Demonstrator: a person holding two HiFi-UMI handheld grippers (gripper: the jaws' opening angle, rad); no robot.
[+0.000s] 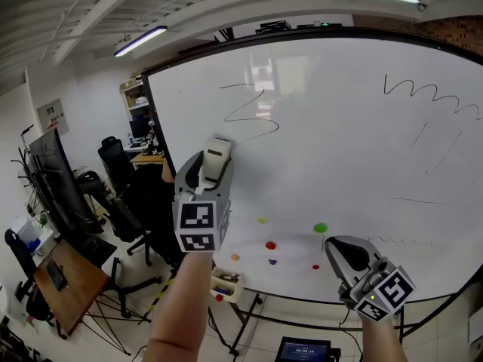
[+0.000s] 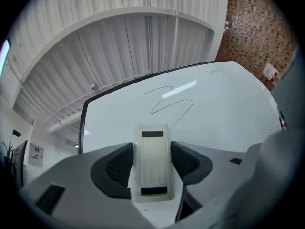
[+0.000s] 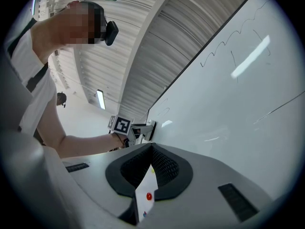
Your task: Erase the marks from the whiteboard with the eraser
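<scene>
The left gripper (image 1: 209, 172) is clamped on the eraser (image 1: 219, 153), which is raised to the whiteboard (image 1: 339, 149) just below the zigzag mark (image 1: 253, 115) at the board's upper left; whether it touches the board is unclear. The right gripper (image 1: 337, 247) hangs low by the whiteboard's bottom edge, beside the green magnet (image 1: 321, 228), jaws together on nothing.
</scene>
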